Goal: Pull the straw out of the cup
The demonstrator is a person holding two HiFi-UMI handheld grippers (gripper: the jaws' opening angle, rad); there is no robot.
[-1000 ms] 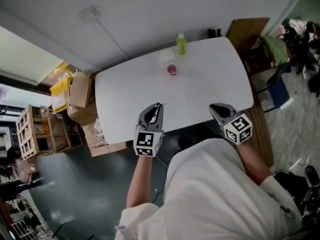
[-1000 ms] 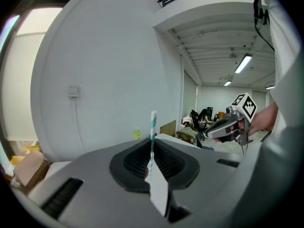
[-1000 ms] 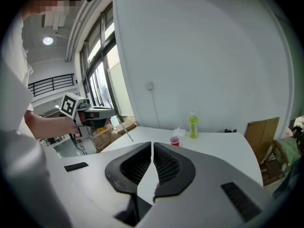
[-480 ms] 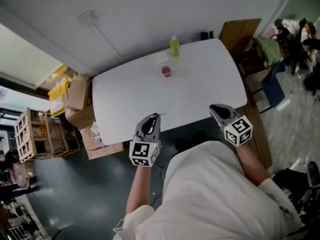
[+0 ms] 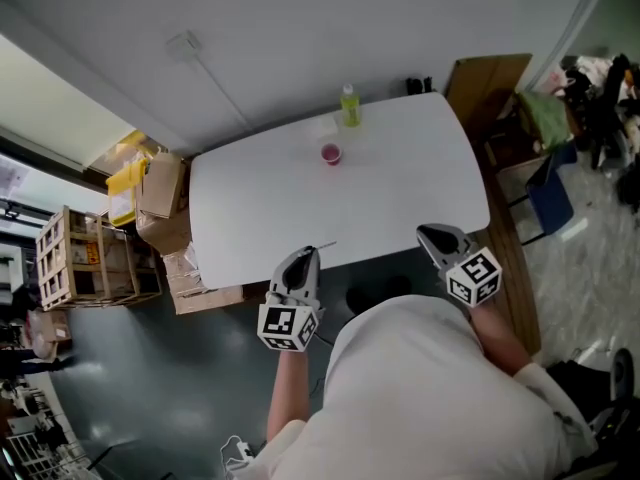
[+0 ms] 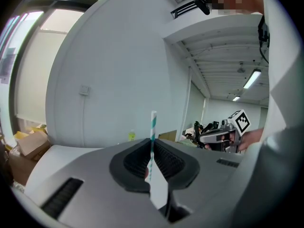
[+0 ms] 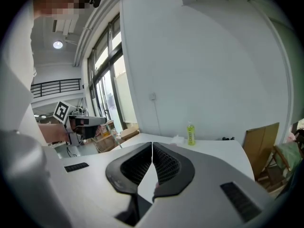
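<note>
Fingers point(image 6: 134, 159) of the left gripper point(image 6: 152, 151) pinch the straw point(image 6: 153, 127) low on its striped shaft. Most of it sticks up above the pads, roughly upright. Fingers point(image 7: 167, 164) of the right gripper point(image 7: 152, 152) are pressed together with nothing between them. The straw is clear of the cup point(image 5: 331, 153), which sits well apart across the surface point(image 5: 400, 193), near a green bottle point(image 5: 349, 105). Both grippers hang off the near edge. Step: the pull-out looks done, straw in hand. The next move is likely set-down or release. It needs a firm pinch, since a thin straw could slip or bend.
</note>
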